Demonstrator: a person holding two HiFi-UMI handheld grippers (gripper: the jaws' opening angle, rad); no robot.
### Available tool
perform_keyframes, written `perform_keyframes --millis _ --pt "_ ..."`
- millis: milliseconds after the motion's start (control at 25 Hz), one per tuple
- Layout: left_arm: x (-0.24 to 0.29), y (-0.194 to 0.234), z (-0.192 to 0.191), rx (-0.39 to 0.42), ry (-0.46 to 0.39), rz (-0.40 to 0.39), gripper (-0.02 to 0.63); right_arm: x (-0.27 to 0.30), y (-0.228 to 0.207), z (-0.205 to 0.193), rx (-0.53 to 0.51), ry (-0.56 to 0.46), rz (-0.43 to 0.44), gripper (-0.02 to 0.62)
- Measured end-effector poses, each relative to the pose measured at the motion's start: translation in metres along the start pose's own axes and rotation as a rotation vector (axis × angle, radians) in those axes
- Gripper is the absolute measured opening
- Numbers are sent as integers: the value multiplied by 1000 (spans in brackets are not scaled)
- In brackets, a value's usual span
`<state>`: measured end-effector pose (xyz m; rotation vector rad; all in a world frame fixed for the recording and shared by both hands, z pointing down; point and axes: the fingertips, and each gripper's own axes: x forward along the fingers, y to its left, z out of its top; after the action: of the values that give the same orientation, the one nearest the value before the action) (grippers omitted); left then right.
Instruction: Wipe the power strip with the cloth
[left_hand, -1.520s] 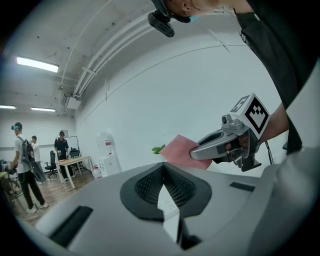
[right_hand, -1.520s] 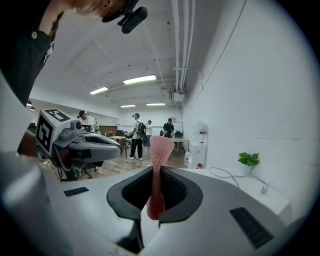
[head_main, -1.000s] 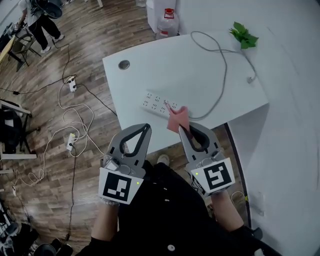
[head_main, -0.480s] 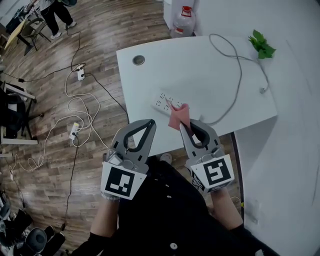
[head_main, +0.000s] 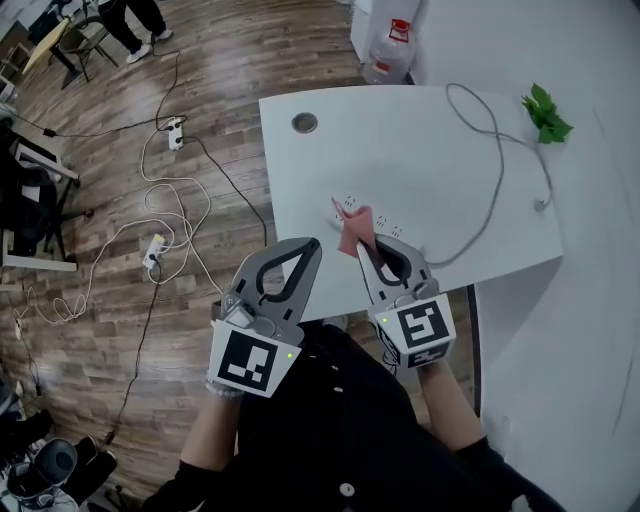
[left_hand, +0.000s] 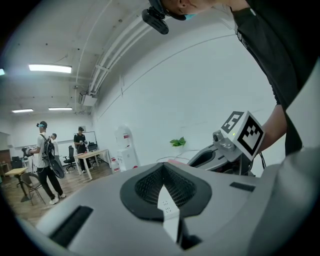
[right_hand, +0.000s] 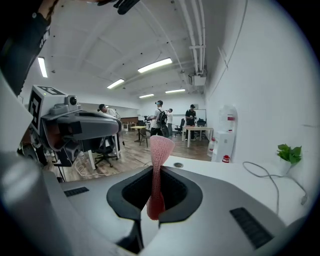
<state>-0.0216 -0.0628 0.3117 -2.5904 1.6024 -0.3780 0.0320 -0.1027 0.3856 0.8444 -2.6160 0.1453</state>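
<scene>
The power strip (head_main: 346, 205) lies flat on the white worktop (head_main: 420, 150), a little right of centre in the head view and close to the worktop's near edge. Its middle is hidden behind the pink cloth (head_main: 355, 232), so we see only its two ends. We cannot tell whether the cloth touches the strip.

The cloth (right_hand: 159, 165) is pinched in the right gripper (head_main: 370, 255). In the right gripper view its fingers are closed on the cloth's lower part, and the rest stands up past the tips as a narrow, twisted strip. The left gripper (head_main: 311, 245) sits just left of it in the head view, over the worktop's near edge. In the left gripper view (left_hand: 163, 172) we see its fingers drawn together with only a thin slit between them and nothing gripped.

A grey cable (head_main: 490, 190) loops across the right part of the worktop. A green leafy sprig (head_main: 545, 110) sits at the upper right, and a round grommet (head_main: 304, 123) near the far left corner. Beyond the worktop, at the top of the frame, stands a water bottle (head_main: 392, 50). On the wooden floor (head_main: 120, 330) at the left, white cords trail to another strip (head_main: 155, 252). The right gripper view shows people (right_hand: 160, 117) standing far back in the room.
</scene>
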Motion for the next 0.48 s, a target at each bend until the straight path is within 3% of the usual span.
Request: perform_keyframes --millis 480 --pt "-18 36 -28 -25 32 62 14 80 16 -50 -37 158 47 49"
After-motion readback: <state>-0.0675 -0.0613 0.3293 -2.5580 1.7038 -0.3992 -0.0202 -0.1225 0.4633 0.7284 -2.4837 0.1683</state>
